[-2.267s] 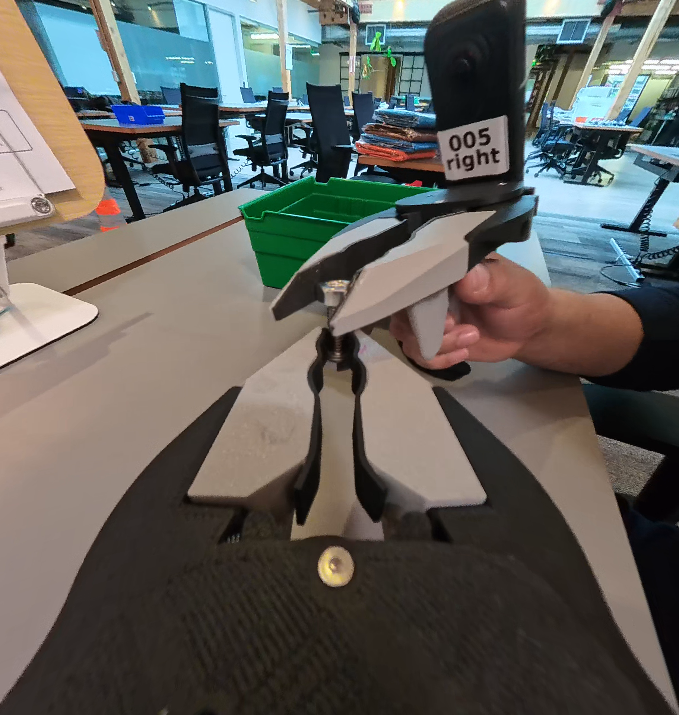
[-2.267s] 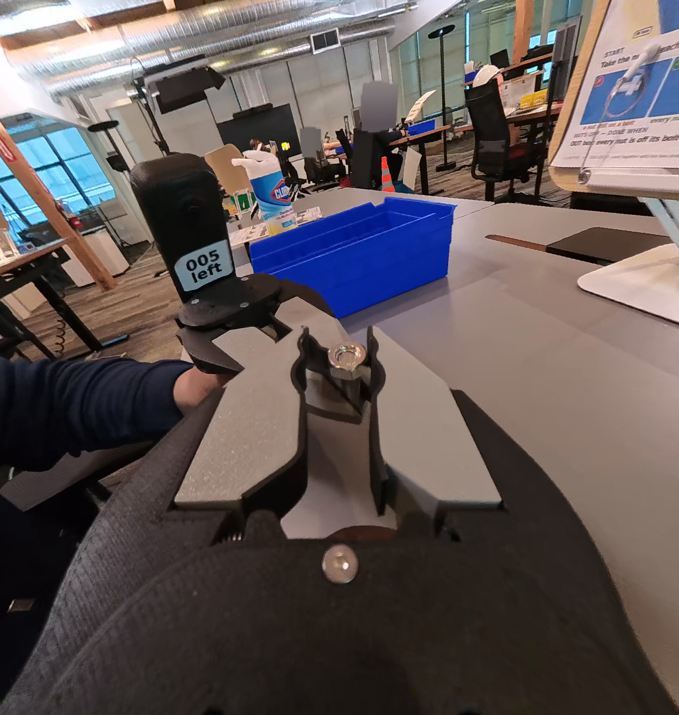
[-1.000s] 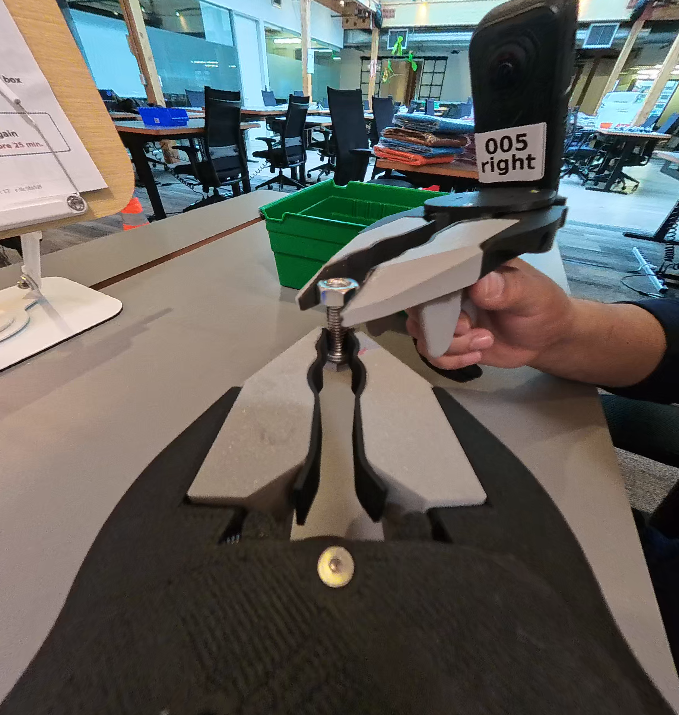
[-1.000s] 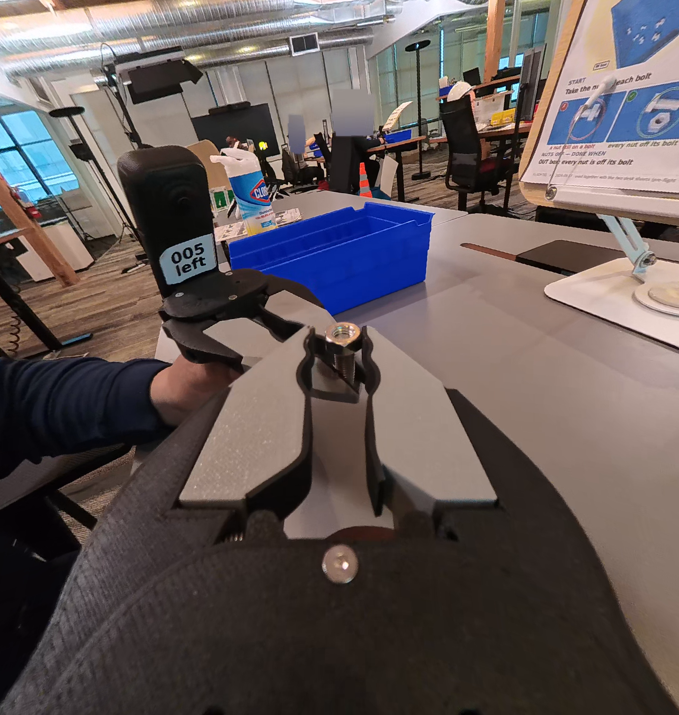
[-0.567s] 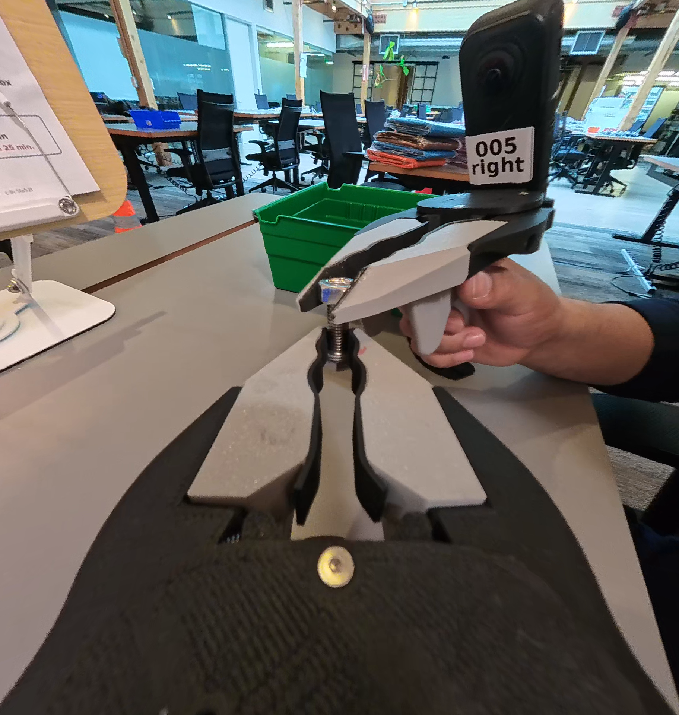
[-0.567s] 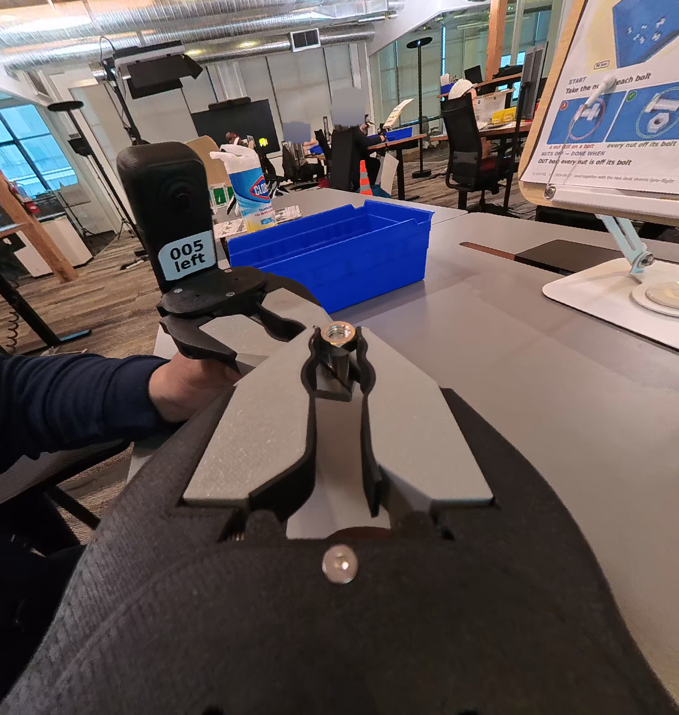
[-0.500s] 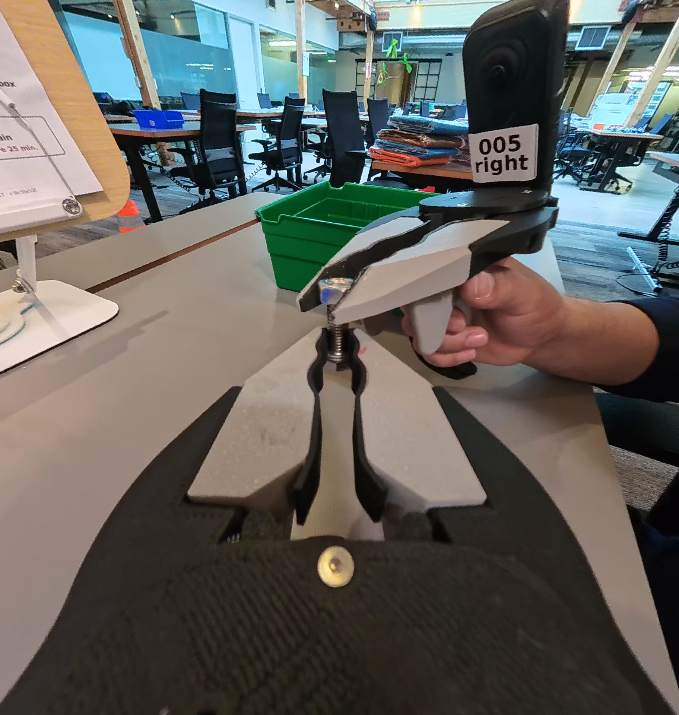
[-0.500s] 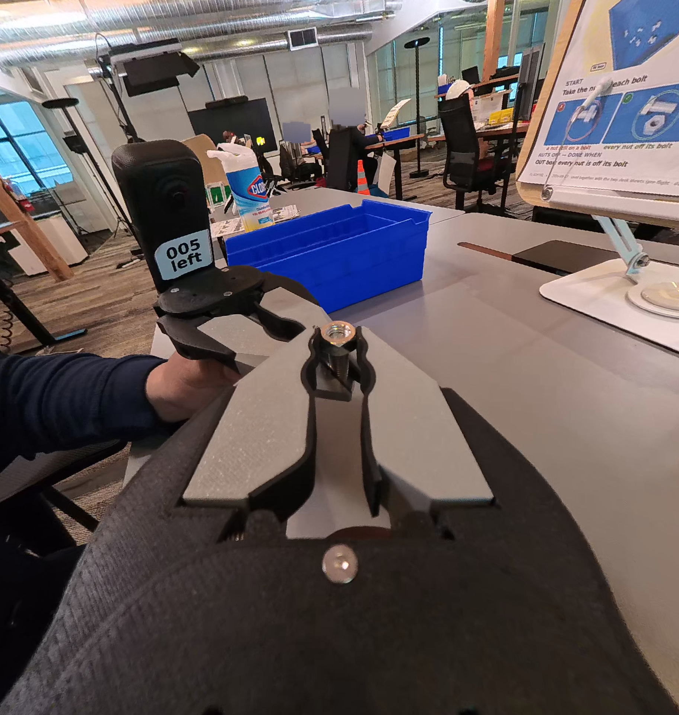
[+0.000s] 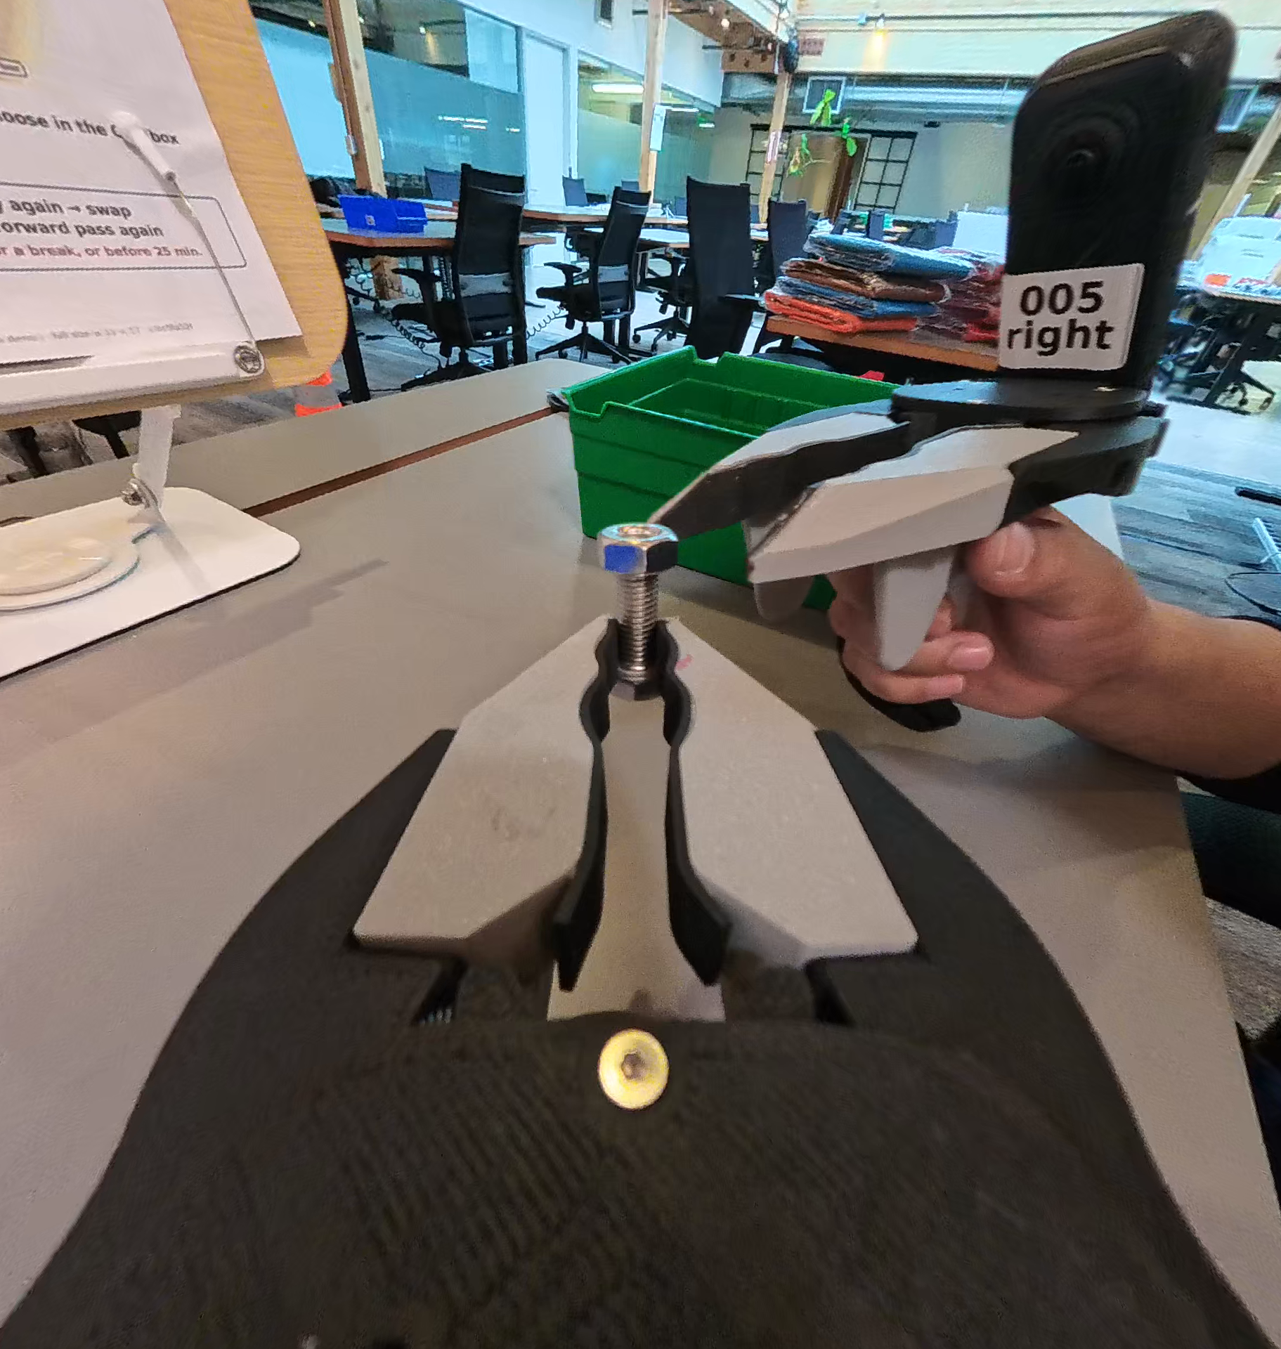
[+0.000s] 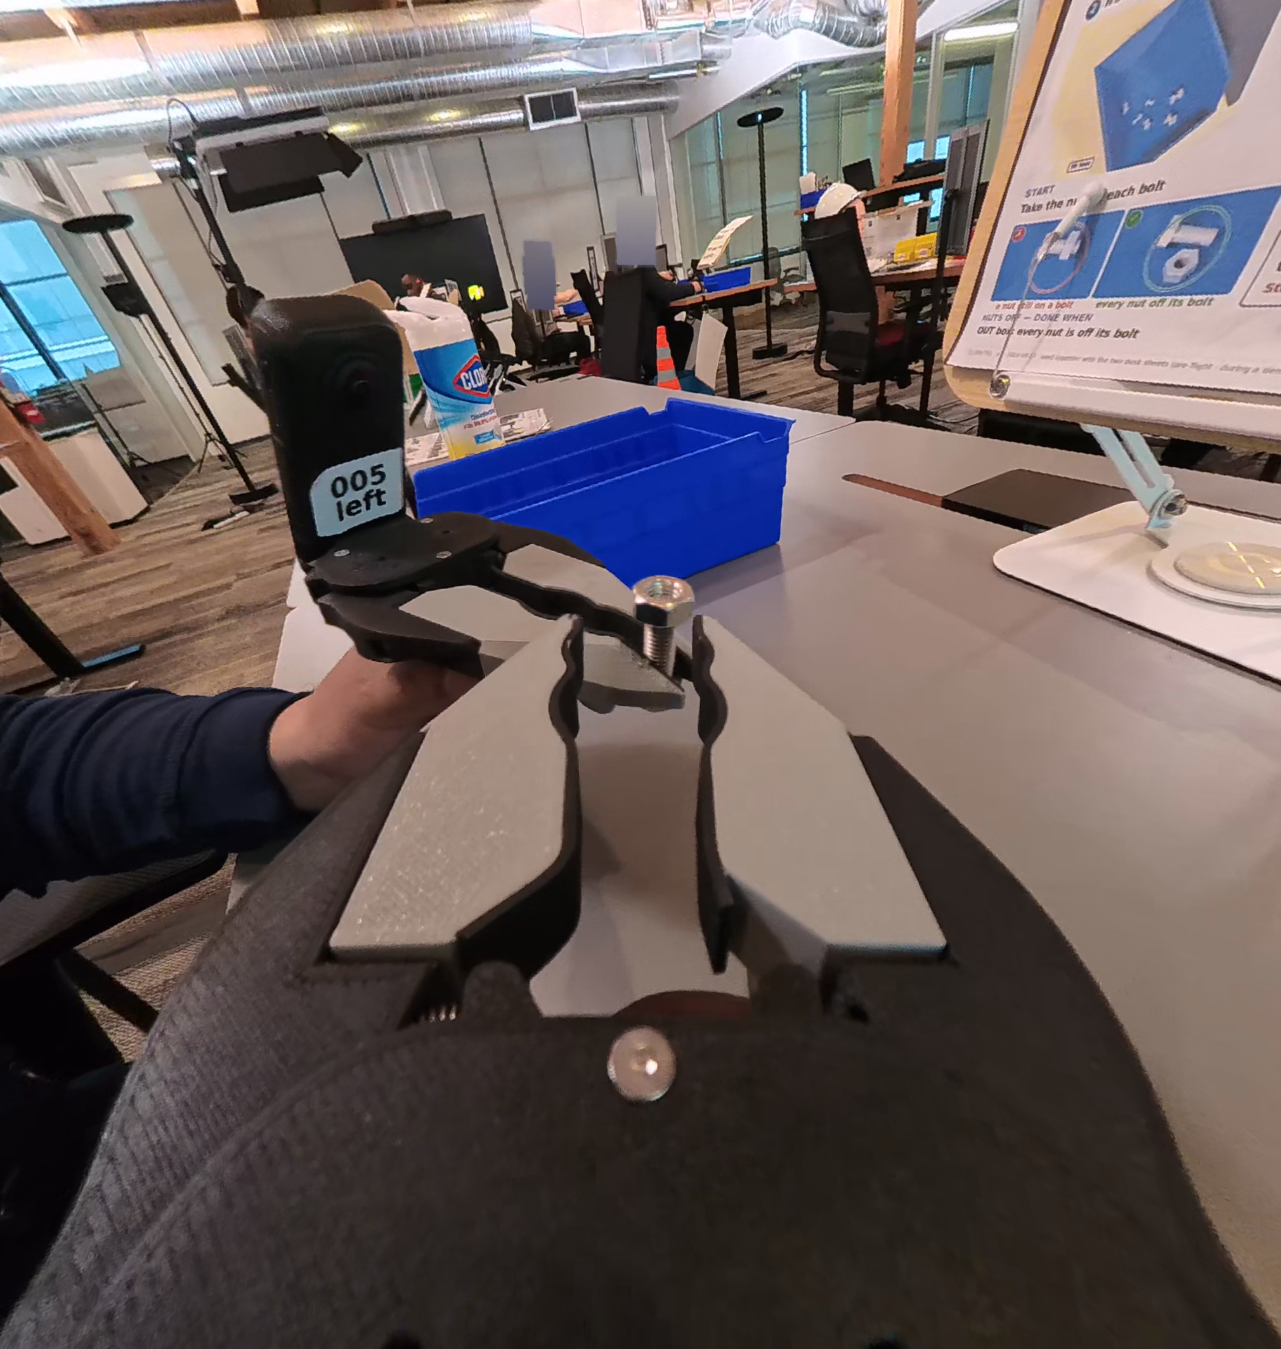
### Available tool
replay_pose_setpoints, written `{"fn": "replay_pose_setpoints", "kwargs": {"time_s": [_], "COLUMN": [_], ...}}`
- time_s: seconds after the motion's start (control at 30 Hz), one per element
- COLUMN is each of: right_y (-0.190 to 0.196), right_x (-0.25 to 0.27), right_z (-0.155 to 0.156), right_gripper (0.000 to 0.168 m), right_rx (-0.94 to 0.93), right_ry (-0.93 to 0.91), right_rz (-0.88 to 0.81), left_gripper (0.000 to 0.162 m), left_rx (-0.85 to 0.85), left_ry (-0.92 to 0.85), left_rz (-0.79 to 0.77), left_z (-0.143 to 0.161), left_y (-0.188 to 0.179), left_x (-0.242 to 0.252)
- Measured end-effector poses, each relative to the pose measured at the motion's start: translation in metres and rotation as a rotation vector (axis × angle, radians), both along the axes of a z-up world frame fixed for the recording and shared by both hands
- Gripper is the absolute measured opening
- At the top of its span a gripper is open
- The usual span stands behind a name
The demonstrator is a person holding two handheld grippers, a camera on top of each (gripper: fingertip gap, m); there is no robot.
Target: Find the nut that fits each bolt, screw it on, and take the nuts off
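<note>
The right gripper (image 10: pixel 633 657), clamped on the nut (image 9: pixel 636 549) 0.5 s ago, has been spread apart and drawn just clear. The bolt (image 9: pixel 637 628) is held upright, clamped at its lower end by the left gripper (image 9: pixel 636 682); the nut is seated at its top. Both grippers are held level above the table (image 9: pixel 184 730).

A green bin (image 9: pixel 666 445) stands on the grey worktop (image 9: pixel 184 766), with a blue bin (image 10: pixel 622 489) at another edge. A paper sheet on a wooden board (image 10: pixel 1134 219) rises from a white stand (image 10: pixel 1170 577); a wipes canister (image 10: pixel 455 387) stands behind the blue bin.
</note>
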State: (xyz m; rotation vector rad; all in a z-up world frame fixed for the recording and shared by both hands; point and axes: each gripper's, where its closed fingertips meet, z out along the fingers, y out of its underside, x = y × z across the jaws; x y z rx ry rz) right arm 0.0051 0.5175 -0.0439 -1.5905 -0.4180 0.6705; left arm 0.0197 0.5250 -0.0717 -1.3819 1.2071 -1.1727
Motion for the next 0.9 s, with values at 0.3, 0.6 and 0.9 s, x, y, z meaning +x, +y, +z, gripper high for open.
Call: {"fn": "replay_pose_setpoints", "kwargs": {"time_s": [0.3,0.6,0.9], "right_y": [0.0,-0.002,0.001], "right_x": [-0.009,-0.007,-0.004], "right_z": [-0.004,-0.003,-0.003], "right_gripper": [0.017,0.016,0.028], "right_rx": [0.007,-0.011,-0.025], "right_ry": [-0.034,0.0,0.019], "right_rz": [0.014,0.041,0.026], "left_gripper": [0.007,0.007,0.007], "left_rx": [0.06,0.028,0.03], "left_ry": [0.022,0.006,0.001], "left_rz": [-0.101,-0.123,-0.083], "left_z": [-0.003,-0.001,0.0], "left_y": [-0.029,-0.029,-0.021], "left_x": [0.01,0.01,0.007]}}
